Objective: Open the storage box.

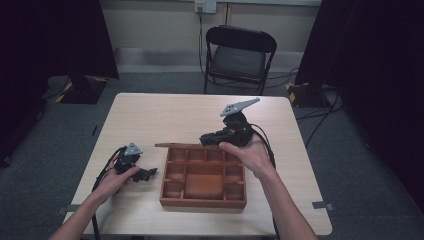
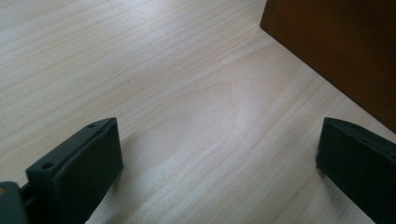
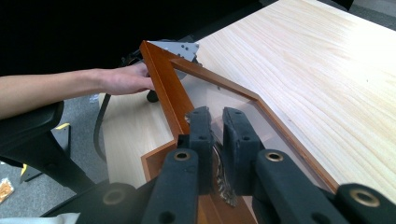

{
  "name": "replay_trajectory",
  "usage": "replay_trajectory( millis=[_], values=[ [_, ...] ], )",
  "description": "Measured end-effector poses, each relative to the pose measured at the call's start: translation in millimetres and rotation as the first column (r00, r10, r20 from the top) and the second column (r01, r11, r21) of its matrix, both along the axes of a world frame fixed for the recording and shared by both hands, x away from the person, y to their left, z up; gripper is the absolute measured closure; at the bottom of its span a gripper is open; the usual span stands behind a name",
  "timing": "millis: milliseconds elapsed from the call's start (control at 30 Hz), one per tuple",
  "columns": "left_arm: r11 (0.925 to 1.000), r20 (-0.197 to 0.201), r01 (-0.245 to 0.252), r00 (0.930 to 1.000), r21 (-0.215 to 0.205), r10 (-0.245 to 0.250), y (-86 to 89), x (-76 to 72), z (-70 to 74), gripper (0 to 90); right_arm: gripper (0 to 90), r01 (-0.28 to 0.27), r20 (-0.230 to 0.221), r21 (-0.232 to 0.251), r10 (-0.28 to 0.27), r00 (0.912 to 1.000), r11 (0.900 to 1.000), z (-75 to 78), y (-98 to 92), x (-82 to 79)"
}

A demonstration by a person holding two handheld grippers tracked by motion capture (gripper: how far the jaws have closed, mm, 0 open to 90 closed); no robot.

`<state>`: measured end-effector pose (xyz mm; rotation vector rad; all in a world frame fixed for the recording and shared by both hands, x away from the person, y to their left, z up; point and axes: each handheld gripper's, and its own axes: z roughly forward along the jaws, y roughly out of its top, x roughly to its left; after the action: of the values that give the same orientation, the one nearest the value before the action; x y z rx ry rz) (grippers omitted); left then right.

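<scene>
From the high view, the wooden organiser box [image 1: 203,176] sits on the pale table [image 1: 165,112], a little toward the person's side. Its glazed lid [image 1: 176,145] stands open along the far edge. The right gripper [image 1: 209,139] is up at that back rim, while the left gripper [image 1: 149,173] rests on the table just beside the box's left wall.

Left gripper view now: jaws spread wide, nothing but bare table between them, with the brown box wall [image 2: 336,51] close by at the upper right.

Right gripper view: the jaws are pinched tight on the lid [image 3: 219,100], gripping a small metal fitting at its edge. The lid is a reddish-brown wooden frame around a clear pane, raised at a tilt.

The risk, as I judge it: that grip is on a thin edge, so the lid could slip free and slam. And with the left gripper not bracing the box, a pull could drag the whole thing across the table.
</scene>
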<state>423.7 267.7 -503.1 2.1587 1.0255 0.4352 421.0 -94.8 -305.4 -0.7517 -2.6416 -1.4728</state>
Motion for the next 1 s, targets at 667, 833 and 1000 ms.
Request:
replay_trajectory(
  millis=[667,833,1000],
  values=[
    [1.0000,-0.002,0.001,1.0000,0.001,-0.001,0.1,0.0,0.2,0.0,83.0,0.008,-0.008,0.017,-0.007,0.9999,1.000,2.8,-1.3,6.6],
    [1.0000,-0.002,0.001,1.0000,0.001,-0.001,0.1,0.0,0.2,0.0,83.1,0.005,-0.011,0.018,-0.005,0.9999,1.000,2.8,-1.5,7.4],
    [1.0000,-0.002,0.001,1.0000,0.001,-0.001,0.1,0.0,0.2,0.0,83.0,-0.002,-0.012,0.022,0.002,0.9999,1.000,2.6,-1.8,8.8]
  ],
)
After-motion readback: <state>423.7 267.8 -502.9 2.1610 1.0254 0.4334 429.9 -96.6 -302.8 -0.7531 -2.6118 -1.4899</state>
